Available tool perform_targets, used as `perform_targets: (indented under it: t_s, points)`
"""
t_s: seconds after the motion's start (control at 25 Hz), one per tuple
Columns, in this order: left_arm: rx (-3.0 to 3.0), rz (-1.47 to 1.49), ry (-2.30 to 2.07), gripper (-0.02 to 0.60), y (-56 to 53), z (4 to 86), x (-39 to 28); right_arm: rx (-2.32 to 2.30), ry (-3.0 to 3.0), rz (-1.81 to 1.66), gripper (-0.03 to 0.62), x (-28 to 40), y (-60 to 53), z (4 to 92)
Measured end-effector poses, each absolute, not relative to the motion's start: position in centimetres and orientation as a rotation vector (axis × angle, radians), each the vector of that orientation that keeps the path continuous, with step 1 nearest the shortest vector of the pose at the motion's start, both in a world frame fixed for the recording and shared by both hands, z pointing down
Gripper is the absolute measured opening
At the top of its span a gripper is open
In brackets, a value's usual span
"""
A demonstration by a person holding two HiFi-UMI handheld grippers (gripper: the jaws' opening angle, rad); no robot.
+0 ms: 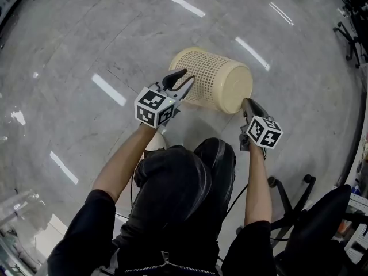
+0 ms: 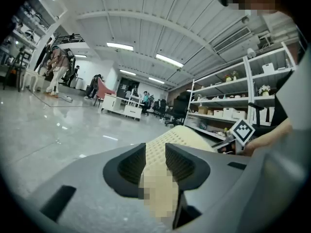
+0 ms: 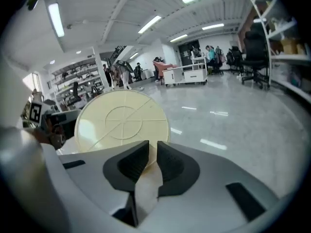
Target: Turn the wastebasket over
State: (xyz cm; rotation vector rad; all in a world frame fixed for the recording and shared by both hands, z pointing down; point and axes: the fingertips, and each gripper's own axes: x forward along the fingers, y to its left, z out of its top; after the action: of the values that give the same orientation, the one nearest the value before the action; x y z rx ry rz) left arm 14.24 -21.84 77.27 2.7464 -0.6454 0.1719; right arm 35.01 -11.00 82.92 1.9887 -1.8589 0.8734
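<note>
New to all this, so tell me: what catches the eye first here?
A cream mesh wastebasket, tipped on its side, stands out mid-picture against the glossy grey floor. Two hand-held grippers clamp it: the left gripper on its mesh wall, the right gripper on the edge of its round base.

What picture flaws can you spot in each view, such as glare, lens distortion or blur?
Head view: ceiling-light streaks glare off the glossy floor, and the scene's edges bow. Left gripper view: the fisheye lens bends the shelves, and a mosaic patch covers part of the wastebasket. Right gripper view: the corners are dark and rounded, while the wastebasket's round base looks sharp.
</note>
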Motion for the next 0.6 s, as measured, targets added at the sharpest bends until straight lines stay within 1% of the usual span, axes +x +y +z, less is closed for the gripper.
perform_targets:
  t_s: [0.08, 0.16, 0.28, 0.4, 0.6]
  points:
    - [2.709, 0.233, -0.695, 0.127, -23.0, 79.3, 13.2, 2.015, -1.822, 0.727, 0.054, 35.6, -10.6, 82.3]
    - [2.662, 0.285, -0.718, 0.127, -23.6, 81.5, 12.4, 2.073, -1.953, 0.638, 0.051, 34.9, -10.9, 80.0]
    - [2.617, 0.327, -0.734, 0.127, -24.3, 83.6, 12.0, 2.036, -2.189, 0.772, 0.041, 33.3, -12.1, 79.1]
    - [2.59, 0.343, -0.735, 0.127, -24.8, 84.9, 12.1, 1.954, -2.155, 0.744, 0.031, 33.0, -12.0, 80.6]
    - [2.5, 0.313, -0.799, 0.127, -27.6, 87.4, 11.6, 1.98, -2.078, 0.736, 0.024, 34.1, -11.9, 81.2]
